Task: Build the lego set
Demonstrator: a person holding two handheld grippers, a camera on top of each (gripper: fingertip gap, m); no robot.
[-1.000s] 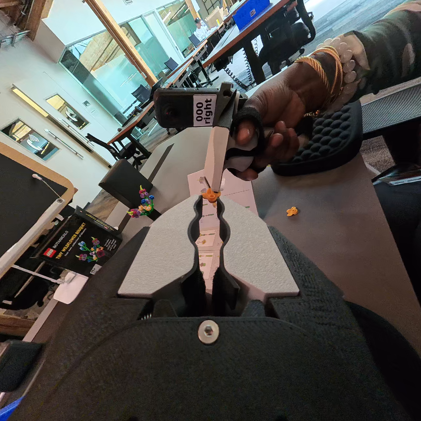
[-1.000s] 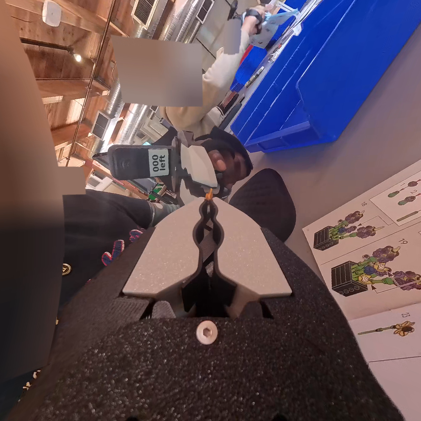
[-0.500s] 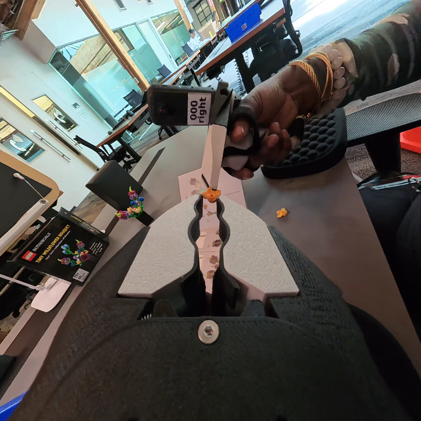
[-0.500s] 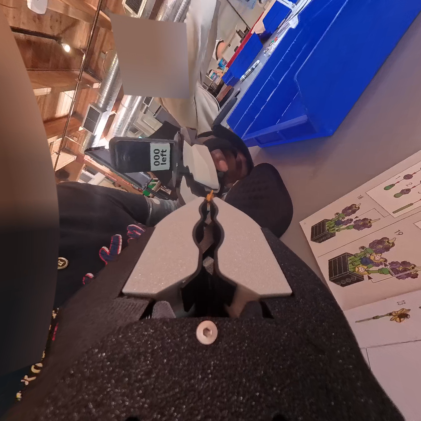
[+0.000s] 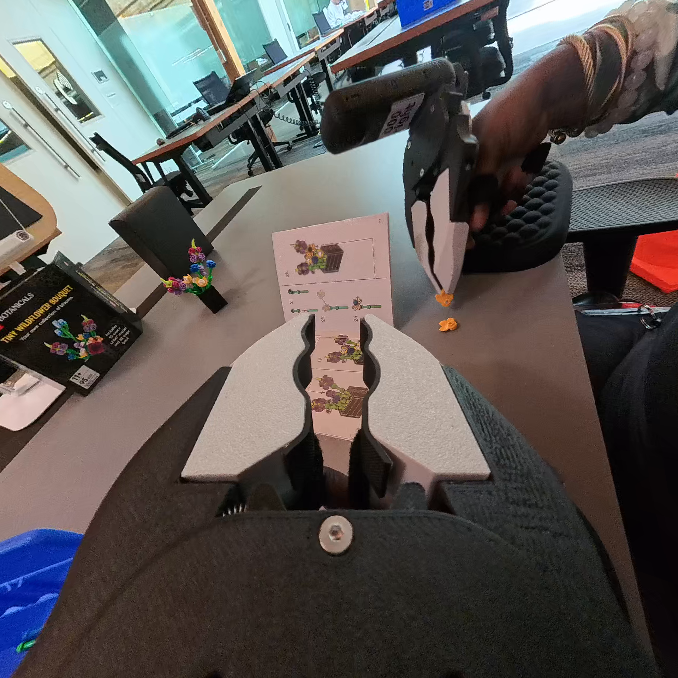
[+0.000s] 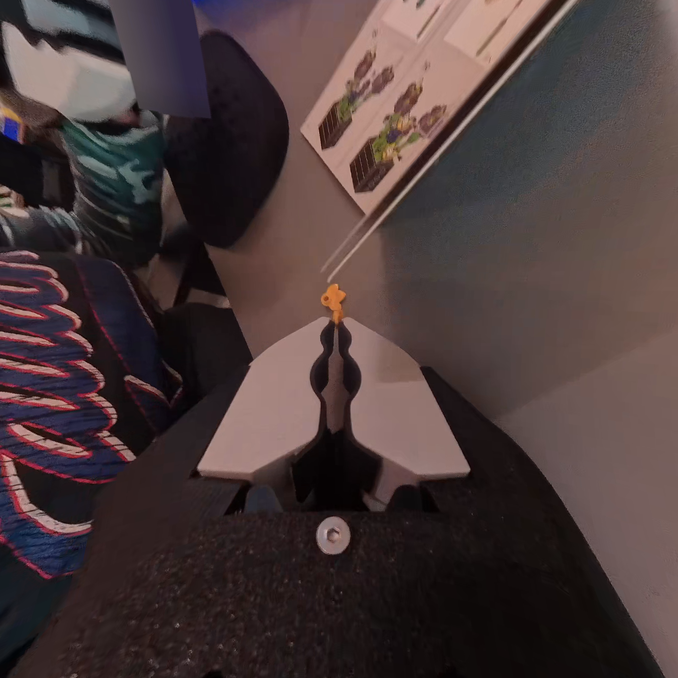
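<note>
Closest in, the left gripper: spread wide, nothing between the jaws, hanging over the lower pages of the instruction booklet. A second ago pressed together on the orange flower piece; now let go. Handed over, then: pinched at the very tips of the right gripper, which has swung away to the right and dipped, nose down, close to the grey table. Whether touching the tabletop or just above it, hard to tell. Just beside that, a second orange flower lying loose on the table, near the booklet's right edge. Probably a regrip or a stacking of the two flowers in hand, judging by how close together; the stem shown on the open page not to be seen anywhere yet. From the right wrist view, only a blurred orange scrap at the closed tips, the two pieces hard to separate. Farther left, the half-built bouquet upright in its black base, well apart from both grippers, with a clear run of table between. Beyond that on the left, the black product box propped at an angle and a dark block behind the bouquet. Behind the right gripper, the holding hand and a black dimpled cushion at the table's far corner, close enough to crowd any pull-back. At the lower left edge, a corner of a blue bin. Nothing on the table between flower and bouquet, though small, slippery pieces likely to skate if pressed off-centre.
</note>
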